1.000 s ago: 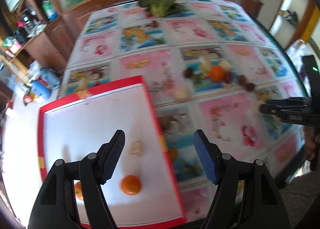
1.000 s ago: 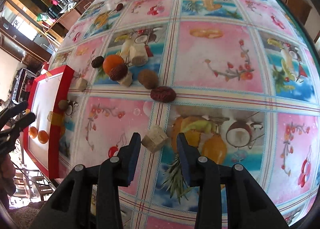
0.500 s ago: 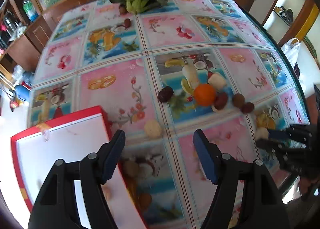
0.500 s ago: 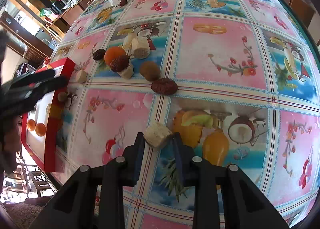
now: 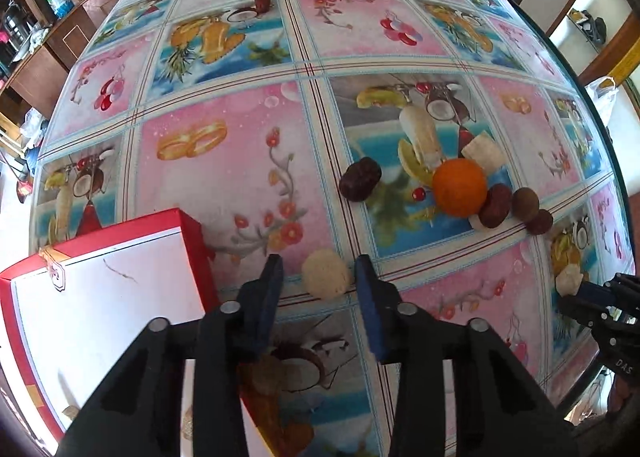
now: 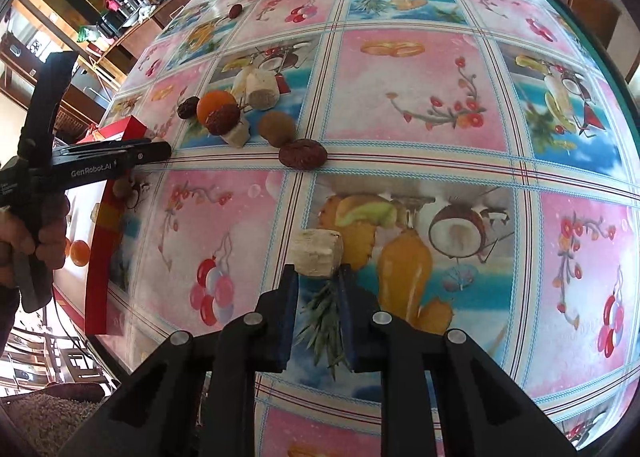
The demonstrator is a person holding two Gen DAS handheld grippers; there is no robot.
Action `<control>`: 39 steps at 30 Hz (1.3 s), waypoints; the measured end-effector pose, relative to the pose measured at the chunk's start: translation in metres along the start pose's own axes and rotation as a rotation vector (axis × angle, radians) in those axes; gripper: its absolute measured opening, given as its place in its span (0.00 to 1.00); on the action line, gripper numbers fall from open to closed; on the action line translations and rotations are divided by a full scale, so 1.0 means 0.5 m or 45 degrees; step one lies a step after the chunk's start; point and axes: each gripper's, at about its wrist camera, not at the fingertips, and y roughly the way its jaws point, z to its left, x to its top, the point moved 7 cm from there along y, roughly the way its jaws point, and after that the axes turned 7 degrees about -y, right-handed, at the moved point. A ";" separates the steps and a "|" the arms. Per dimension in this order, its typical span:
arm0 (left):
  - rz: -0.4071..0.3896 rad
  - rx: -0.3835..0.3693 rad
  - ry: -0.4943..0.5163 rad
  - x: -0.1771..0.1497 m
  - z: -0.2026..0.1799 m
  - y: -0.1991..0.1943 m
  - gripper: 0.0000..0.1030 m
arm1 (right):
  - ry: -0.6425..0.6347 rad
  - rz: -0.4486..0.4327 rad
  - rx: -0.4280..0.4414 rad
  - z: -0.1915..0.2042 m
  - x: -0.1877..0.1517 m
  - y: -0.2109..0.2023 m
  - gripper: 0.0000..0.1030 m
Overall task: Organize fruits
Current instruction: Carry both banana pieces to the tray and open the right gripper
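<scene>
Closing in: both tongs point steeply down at a table with a fruit-print cloth [image 5: 224,177].
Left tongs [image 5: 318,285]: jaws have just been closing; a round pale fruit piece [image 5: 326,279] sits between the tips, with a gap showing on each side, so not yet pinched.
Right tongs [image 6: 318,277]: narrow, clamped on a pale cut chunk [image 6: 316,253] at the very tips.
Chunk axis: its long side runs across the jaws.
Red-rimmed tray [image 5: 100,297]: just left of the left tongs, holding small oranges [image 6: 79,253].
Key relation: tray lies left of both; the left hand is far nearer, the right must cross the table.
Waiting pile: orange [image 5: 459,187] and dark dates [image 5: 360,179], beyond the left tongs to the right.
</scene>
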 end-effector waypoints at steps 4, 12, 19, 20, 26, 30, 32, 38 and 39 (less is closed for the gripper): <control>-0.001 -0.004 0.010 -0.001 -0.005 -0.002 0.27 | 0.015 -0.003 0.013 -0.003 0.000 -0.003 0.18; 0.007 -0.069 0.022 -0.025 -0.052 -0.011 0.27 | 0.009 0.036 0.000 0.002 0.010 0.001 0.21; 0.006 -0.150 0.033 -0.079 -0.088 -0.050 0.27 | 0.023 0.025 -0.033 0.005 0.027 0.008 0.35; 0.005 -0.162 0.028 -0.088 -0.090 -0.057 0.27 | 0.026 0.027 -0.036 0.005 0.028 0.010 0.33; -0.027 -0.200 -0.019 -0.116 -0.073 -0.097 0.27 | 0.003 0.023 -0.020 0.030 0.040 0.015 0.19; -0.070 -0.186 -0.066 -0.131 -0.033 -0.133 0.27 | -0.103 -0.017 -0.015 0.082 0.060 0.009 0.18; -0.104 -0.167 -0.093 -0.140 -0.002 -0.158 0.27 | -0.179 -0.036 -0.004 0.122 0.074 0.006 0.18; -0.172 -0.036 -0.170 -0.191 0.117 -0.211 0.27 | -0.407 -0.043 0.040 0.265 0.111 0.022 0.18; -0.172 -0.022 -0.187 -0.203 0.138 -0.215 0.27 | -0.441 -0.047 0.055 0.290 0.117 0.025 0.18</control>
